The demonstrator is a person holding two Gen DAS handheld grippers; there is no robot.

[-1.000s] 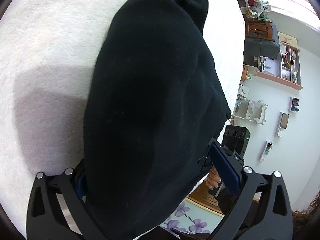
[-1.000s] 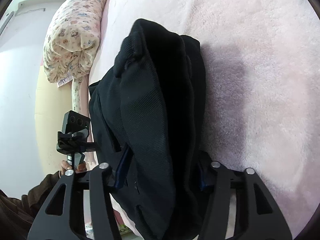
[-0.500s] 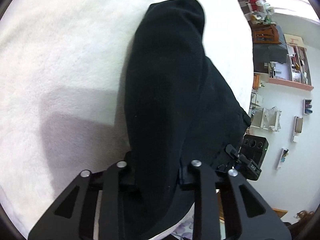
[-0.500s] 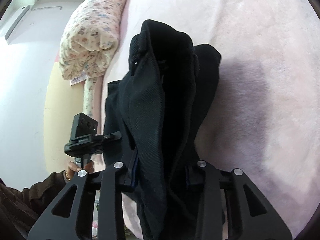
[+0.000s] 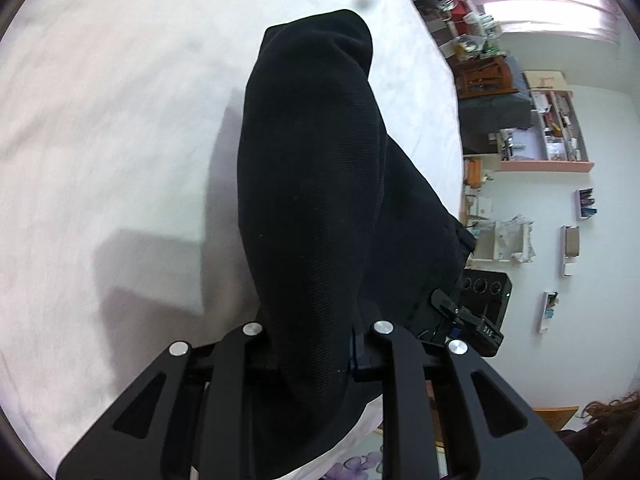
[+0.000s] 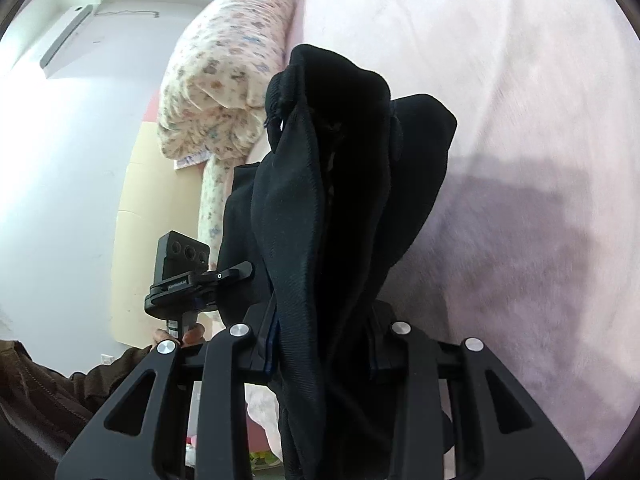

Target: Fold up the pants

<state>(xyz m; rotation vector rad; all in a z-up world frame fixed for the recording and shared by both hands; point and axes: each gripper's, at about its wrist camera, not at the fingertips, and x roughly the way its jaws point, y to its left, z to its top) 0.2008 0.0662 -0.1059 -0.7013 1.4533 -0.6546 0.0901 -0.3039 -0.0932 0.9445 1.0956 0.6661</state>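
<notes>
In the left wrist view, the pale bed point(image 5: 120, 128) is filling the left side. At the middle, the left tool point(image 5: 310, 354) is clamping a bunched fold of the black pants point(image 5: 312, 184); its jaws have just been closing, the cloth pressed between them. The pants are running away from the tool toward the far side of the bed, their far end lying on the cover. To the right, shelves point(image 5: 556, 132) are hanging on a white wall.

In the right wrist view, a brown sleeve point(image 6: 44, 392) is showing at the near left, with a floral quilt roll point(image 6: 224, 80) lying beyond it at the far left. At the middle, the right tool point(image 6: 324, 354) is gripping thick gathered layers of the same pants, jaws pressed against the cloth. The pink bed cover is spreading to the right.
</notes>
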